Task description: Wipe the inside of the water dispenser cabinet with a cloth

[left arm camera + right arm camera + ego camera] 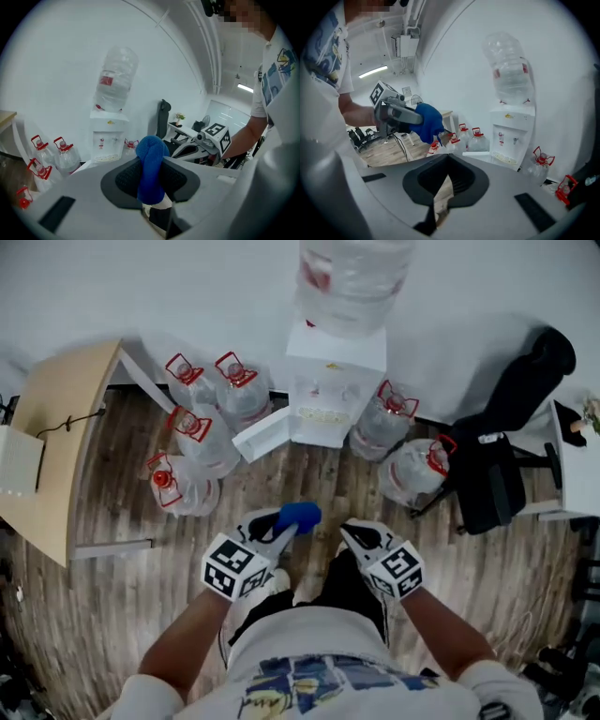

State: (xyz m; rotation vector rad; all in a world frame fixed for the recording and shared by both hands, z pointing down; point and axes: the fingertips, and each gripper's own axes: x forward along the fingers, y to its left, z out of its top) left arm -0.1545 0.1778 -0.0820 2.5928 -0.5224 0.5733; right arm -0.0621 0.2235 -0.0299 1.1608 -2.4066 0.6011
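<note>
The white water dispenser [336, 381] stands against the far wall with a large clear bottle [352, 282] on top. Its lower cabinet door [262, 434] hangs open to the left. My left gripper [281, 535] is shut on a blue cloth [299, 515], held up in front of my body, well short of the dispenser. In the left gripper view the cloth [152, 168] sticks up between the pads, with the dispenser [107, 136] beyond. My right gripper [352, 538] is beside it, shut and empty; its own view shows the jaws [446, 161] meeting, and the cloth [427, 123] to the left.
Several clear water jugs with red caps [202, 432] crowd the floor left of the dispenser, and two more [417, 465] sit to its right. A wooden desk [56, 427] is at the left. A black office chair [497, 465] and a white table [577, 456] are at the right.
</note>
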